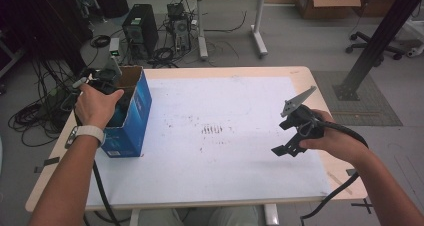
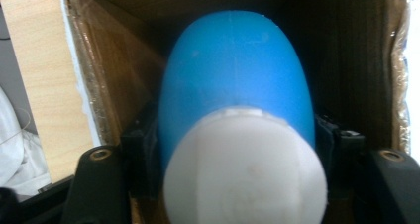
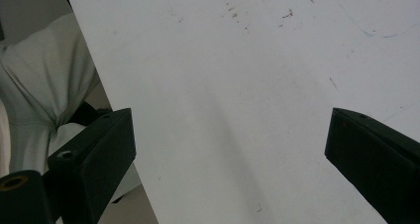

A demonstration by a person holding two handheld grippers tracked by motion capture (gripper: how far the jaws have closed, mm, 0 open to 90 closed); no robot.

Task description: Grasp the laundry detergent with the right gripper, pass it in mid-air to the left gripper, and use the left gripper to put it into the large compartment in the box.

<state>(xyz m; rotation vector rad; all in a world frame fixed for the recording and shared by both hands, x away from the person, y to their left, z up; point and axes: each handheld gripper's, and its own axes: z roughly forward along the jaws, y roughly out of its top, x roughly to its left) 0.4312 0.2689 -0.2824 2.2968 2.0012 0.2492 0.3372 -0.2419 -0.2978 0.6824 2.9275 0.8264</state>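
Our left gripper's fingers (image 2: 133,149) clamp a blue bottle (image 2: 237,80) by its sides, white cap (image 2: 245,167) toward us, inside the blue box (image 1: 131,113) at nine o'clock on the counter (image 1: 225,151). Our right gripper (image 3: 233,149) idles open at three o'clock. We judge the bottle could snag the cardboard wall and topple the unbraced box.

Your left gripper (image 2: 233,149), matt black plastic, clamps a smooth blue plastic bottle (image 2: 237,75) with a matt white cap (image 2: 245,169), inside a cardboard box (image 1: 131,111) whose outside is glossy blue print and whose inside is raw, fibrous brown board. Under your right gripper (image 3: 233,149), also matt black plastic, the worktop (image 1: 225,136) carries a smooth white sheet, scuffed with brown marks, with a pale wood-look edge around it.
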